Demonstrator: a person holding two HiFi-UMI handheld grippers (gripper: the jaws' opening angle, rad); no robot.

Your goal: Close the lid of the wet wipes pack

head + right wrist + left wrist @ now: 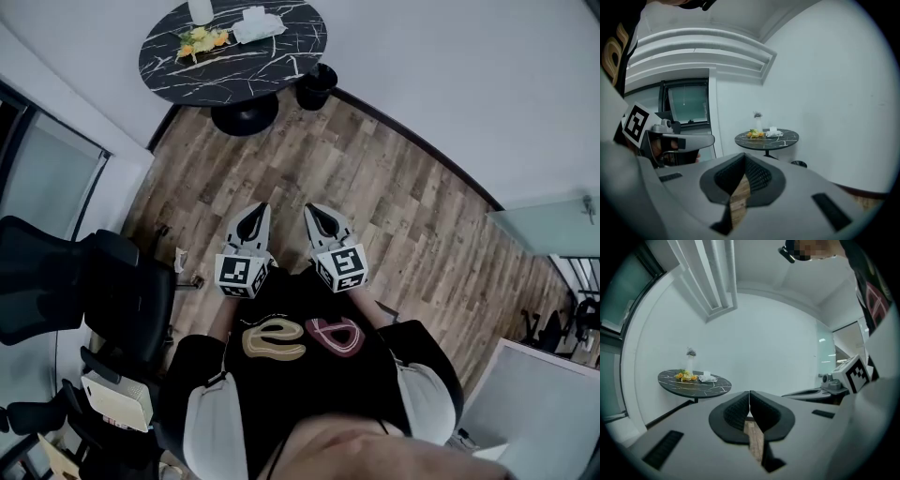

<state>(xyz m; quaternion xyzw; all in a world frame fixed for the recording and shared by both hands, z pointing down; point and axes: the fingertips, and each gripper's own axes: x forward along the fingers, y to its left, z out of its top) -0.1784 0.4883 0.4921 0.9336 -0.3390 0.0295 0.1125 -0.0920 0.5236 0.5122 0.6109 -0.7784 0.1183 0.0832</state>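
The white wet wipes pack (258, 25) lies on a round black marble table (281, 56) far ahead, at the top of the head view. Whether its lid is up is too small to tell. Both grippers are held close to the person's chest, pointing toward the table over the wooden floor. My left gripper (255, 210) is shut with nothing in it, and so is my right gripper (312, 210). The left gripper view shows its jaws (749, 394) closed and the pack (708, 378) small on the distant table (701, 389). In the right gripper view the jaws (744, 158) are closed, the pack (774, 134) beyond.
Yellow flowers (202, 40) and a white vase (201, 11) share the table with the pack. A black bin (316, 86) stands on the floor beside the table's foot. Black office chairs (84, 291) crowd the left side. White walls border the wooden floor.
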